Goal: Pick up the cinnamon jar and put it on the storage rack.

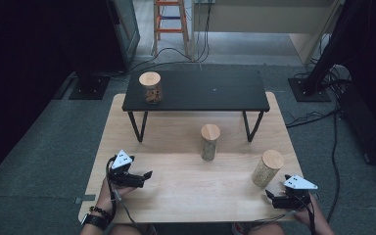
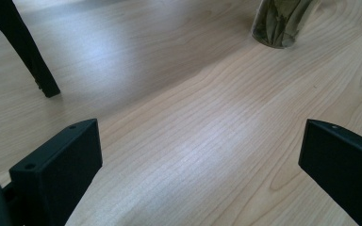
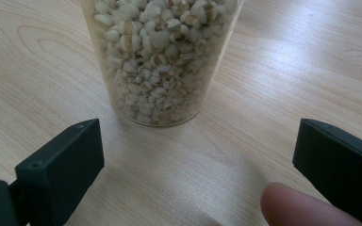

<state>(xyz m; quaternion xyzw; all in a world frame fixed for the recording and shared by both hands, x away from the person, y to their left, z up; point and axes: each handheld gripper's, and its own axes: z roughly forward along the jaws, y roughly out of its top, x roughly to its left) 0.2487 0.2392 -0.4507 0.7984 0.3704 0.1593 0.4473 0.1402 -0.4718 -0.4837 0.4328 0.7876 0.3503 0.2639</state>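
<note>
The right hand-held gripper sits low at the near right corner of the tabletop, its jaws spread wide with nothing between them. In the right gripper view they frame a clear jar of pale, rounded grains standing just ahead, near but not touching; a fingertip of the holding hand pokes in beside the right jaw. From above, that jar with its round wooden lid stands upright just beyond and a little to the left of the gripper, close to the tabletop's right edge.

The left hand-held gripper rests near the left edge, jaws also apart and empty. Its own view looks across bare wood towards a second jar with darker, leafy contents, well off ahead, and one black leg of the shelf. That jar stands near the middle of the tabletop, in front of the low black shelf.

A third jar already stands on the shelf's left end, so I'd judge the job to be lifting the jars up onto the shelf: one placed, two left on the wood. Nothing is gripped yet. The grain jar looks like the next one, since the right gripper is lined up on it and only needs to move forward so the jaws come either side of the glass before closing.
</note>
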